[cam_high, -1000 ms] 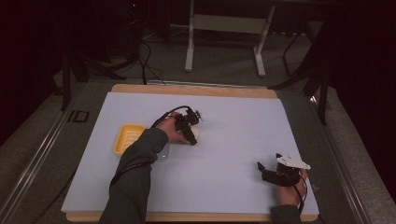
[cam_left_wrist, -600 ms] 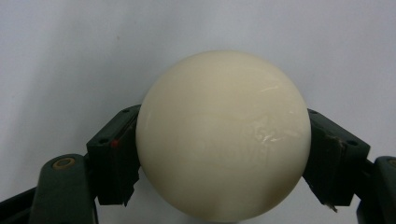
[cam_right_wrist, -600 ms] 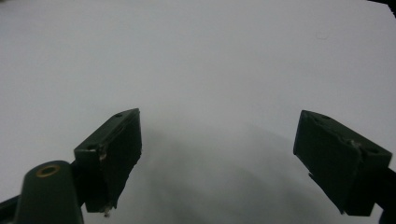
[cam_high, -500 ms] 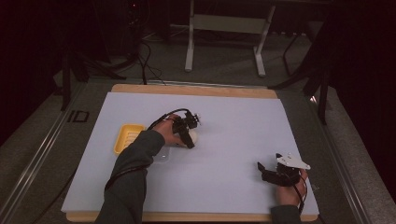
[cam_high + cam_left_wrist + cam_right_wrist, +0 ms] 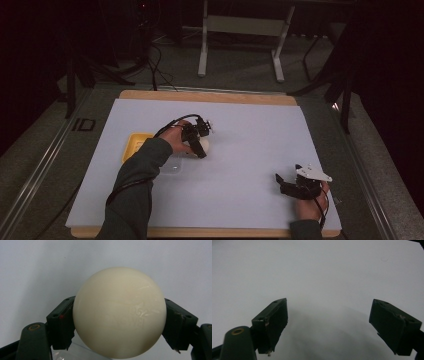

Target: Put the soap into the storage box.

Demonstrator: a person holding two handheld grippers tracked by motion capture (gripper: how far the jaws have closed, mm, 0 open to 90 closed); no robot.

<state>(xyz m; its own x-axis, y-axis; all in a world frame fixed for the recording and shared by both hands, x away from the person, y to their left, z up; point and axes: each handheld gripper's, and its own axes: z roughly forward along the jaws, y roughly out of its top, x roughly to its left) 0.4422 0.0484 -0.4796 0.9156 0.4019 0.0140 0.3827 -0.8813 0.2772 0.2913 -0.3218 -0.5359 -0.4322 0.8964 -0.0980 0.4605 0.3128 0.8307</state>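
A smooth cream-white ball [image 5: 120, 312] sits between the two black pads of my left gripper [image 5: 119, 323], which press on its sides. From above, the ball [image 5: 204, 146] and the left gripper [image 5: 199, 145] are over the white mat left of centre, the hand reaching in from the lower left. My right gripper [image 5: 284, 183] rests near the mat's front right corner. In the right gripper view its jaws [image 5: 329, 322] stand wide apart with nothing between them, above bare white mat [image 5: 324, 272].
A shallow yellow tray [image 5: 133, 146] lies on the mat just left of the left hand. A small clear plastic piece [image 5: 173, 167] lies in front of that hand. The white mat [image 5: 250, 130] covers a wooden board; dark floor and a metal stand lie beyond.
The left gripper has risen a little and shifted slightly left with the ball still in its jaws. The right gripper has stayed where it was.
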